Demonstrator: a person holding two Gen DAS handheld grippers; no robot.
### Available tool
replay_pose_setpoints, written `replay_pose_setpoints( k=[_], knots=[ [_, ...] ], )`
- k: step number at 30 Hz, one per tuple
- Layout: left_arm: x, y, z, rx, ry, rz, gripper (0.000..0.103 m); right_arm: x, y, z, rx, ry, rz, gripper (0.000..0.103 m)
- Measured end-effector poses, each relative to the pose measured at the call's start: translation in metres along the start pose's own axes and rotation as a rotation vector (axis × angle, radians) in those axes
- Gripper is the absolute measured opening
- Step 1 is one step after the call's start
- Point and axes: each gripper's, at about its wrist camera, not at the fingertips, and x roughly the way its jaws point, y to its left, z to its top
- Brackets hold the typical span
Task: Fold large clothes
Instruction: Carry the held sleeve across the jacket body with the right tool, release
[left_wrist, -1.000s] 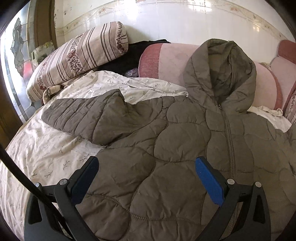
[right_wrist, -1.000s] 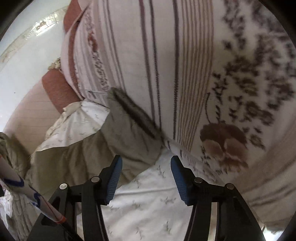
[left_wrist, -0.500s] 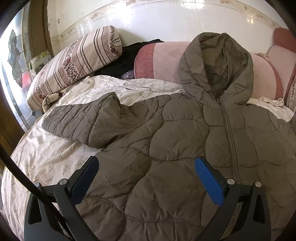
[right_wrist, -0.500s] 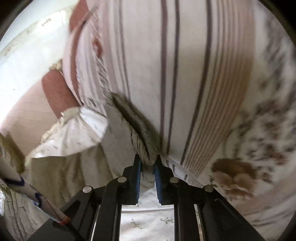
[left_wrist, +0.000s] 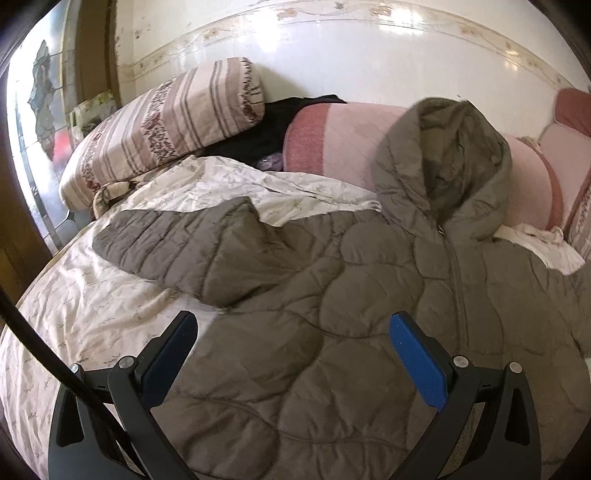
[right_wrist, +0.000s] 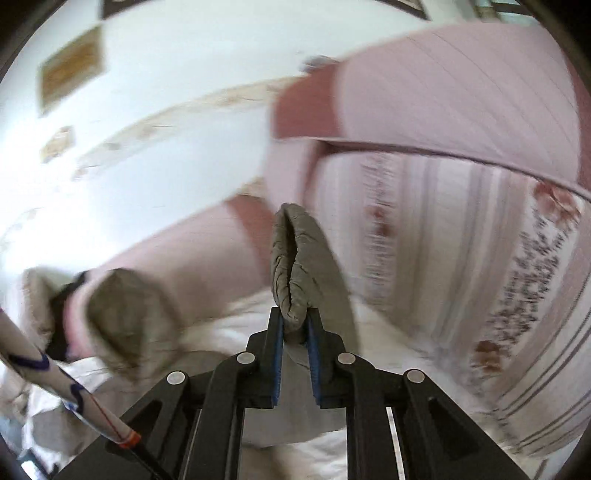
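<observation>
A grey-brown quilted hooded jacket (left_wrist: 332, 314) lies front up on the bed, its hood (left_wrist: 443, 162) leaning on a pink cushion and its left sleeve (left_wrist: 177, 243) stretched out to the left. My left gripper (left_wrist: 291, 343) is open and empty, hovering over the jacket's lower front. My right gripper (right_wrist: 294, 325) is shut on the cuff of the jacket's other sleeve (right_wrist: 291, 266) and holds it lifted off the bed. The hood also shows blurred in the right wrist view (right_wrist: 125, 306).
A cream flowered sheet (left_wrist: 92, 306) covers the bed. A striped bolster (left_wrist: 166, 129) lies at the back left, pink cushions (left_wrist: 343, 144) along the wall, dark clothes (left_wrist: 266, 136) between them. A striped pillow (right_wrist: 480, 277) is near the right gripper. White cloth (left_wrist: 543, 247) lies at right.
My right gripper closed on the sleeve cuff by the striped pillow and lifted it up and away. The left gripper drew back a little, staying open.
</observation>
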Motion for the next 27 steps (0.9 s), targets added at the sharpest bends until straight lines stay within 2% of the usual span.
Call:
replay_pose_setpoints(
  k=[3, 6, 9, 12, 19, 24, 25, 26, 27],
  knots=[
    [0.002, 0.016, 0.006, -0.046, 0.008, 0.009, 0.103, -0.017, 0.051, -0.008, -0.029, 0.01, 0.151, 0.013],
    [0.005, 0.035, 0.011, -0.102, 0.023, 0.028, 0.103, -0.017, 0.097, -0.019, -0.063, 0.034, 0.265, 0.013],
    [0.008, 0.049, 0.014, -0.143, 0.035, 0.045, 0.103, -0.01, 0.142, -0.044, -0.097, 0.086, 0.367, 0.013],
    [0.011, 0.061, 0.015, -0.182, 0.057, 0.051, 0.103, 0.007, 0.18, -0.08, -0.131, 0.176, 0.454, 0.013],
    [0.013, 0.07, 0.017, -0.209, 0.049, 0.09, 0.103, 0.063, 0.226, -0.171, -0.068, 0.369, 0.587, 0.013],
    [0.017, 0.069, 0.018, -0.203, 0.057, 0.096, 0.103, 0.113, 0.244, -0.23, -0.047, 0.525, 0.619, 0.014],
    [0.018, 0.069, 0.017, -0.203, 0.057, 0.095, 0.103, 0.118, 0.247, -0.24, -0.055, 0.558, 0.629, 0.017],
    [0.019, 0.069, 0.017, -0.2, 0.056, 0.093, 0.103, 0.12, 0.25, -0.245, -0.062, 0.587, 0.636, 0.03],
    [0.019, 0.067, 0.017, -0.195, 0.055, 0.095, 0.103, 0.121, 0.251, -0.249, -0.066, 0.614, 0.657, 0.037]
  ],
)
